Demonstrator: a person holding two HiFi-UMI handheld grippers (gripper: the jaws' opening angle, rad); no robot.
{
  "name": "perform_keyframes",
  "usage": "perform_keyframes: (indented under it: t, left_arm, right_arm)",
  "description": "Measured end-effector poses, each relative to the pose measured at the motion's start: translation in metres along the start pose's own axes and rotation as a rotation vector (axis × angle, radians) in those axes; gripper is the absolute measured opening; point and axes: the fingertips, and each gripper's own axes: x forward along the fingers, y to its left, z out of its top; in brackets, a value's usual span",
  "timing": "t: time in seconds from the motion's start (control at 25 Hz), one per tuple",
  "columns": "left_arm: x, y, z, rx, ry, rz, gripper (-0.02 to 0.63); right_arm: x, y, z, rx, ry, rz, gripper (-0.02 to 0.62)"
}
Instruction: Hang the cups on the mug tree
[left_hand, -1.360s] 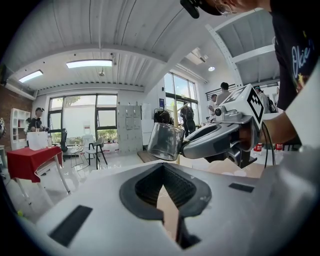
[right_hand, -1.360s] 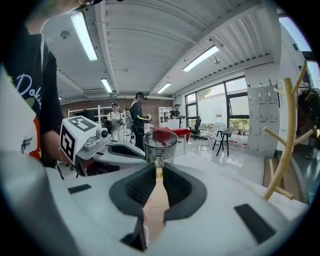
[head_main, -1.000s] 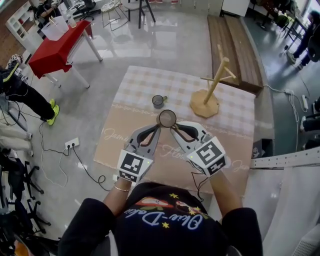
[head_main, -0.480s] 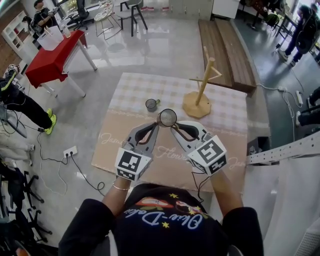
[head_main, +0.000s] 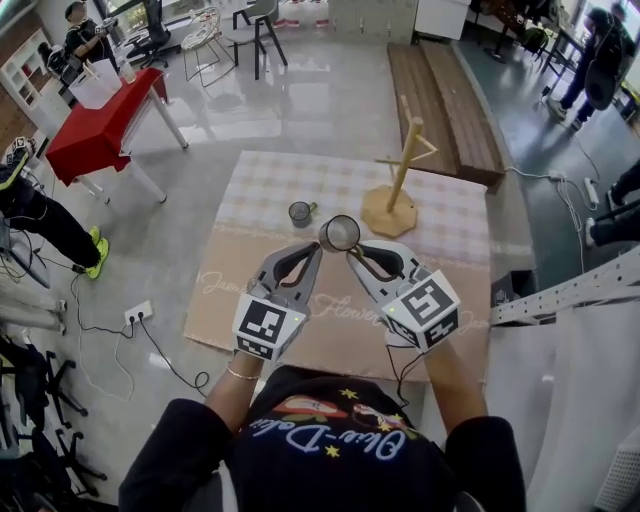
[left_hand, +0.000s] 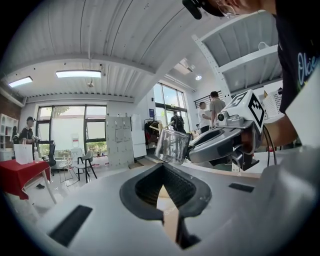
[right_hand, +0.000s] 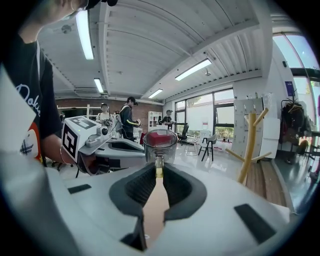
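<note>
My right gripper (head_main: 350, 252) is shut on the handle of a clear glass cup (head_main: 340, 233), holding it upright in the air above the table. In the right gripper view the cup (right_hand: 160, 142) stands just past the closed jaw tips (right_hand: 158, 170). My left gripper (head_main: 314, 252) hovers beside the cup on its left, its jaws together with nothing between them (left_hand: 161, 167); the held cup (left_hand: 172, 145) shows just ahead to its right. A second glass cup (head_main: 300, 212) stands on the table. The wooden mug tree (head_main: 398, 175) rises at the far right, its pegs bare.
The table (head_main: 290, 170) has a checked cloth at the back and a tan printed mat in front. A red table (head_main: 100, 110), chairs (head_main: 255, 25) and a wooden bench (head_main: 440, 85) stand beyond. Cables and a power strip (head_main: 138, 313) lie on the floor at the left.
Both grippers have risen a little and drifted towards the mug tree, the right one carrying the cup. The cup on the table has not moved.
</note>
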Motion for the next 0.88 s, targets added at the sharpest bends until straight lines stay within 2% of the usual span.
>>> perform_keyframes:
  t: [0.88]
  left_arm:
    - [0.038,0.008,0.025,-0.022,-0.049,-0.178,0.002]
  right_arm:
    - [-0.010,-0.030,0.010,0.058,0.042,-0.166,0.048]
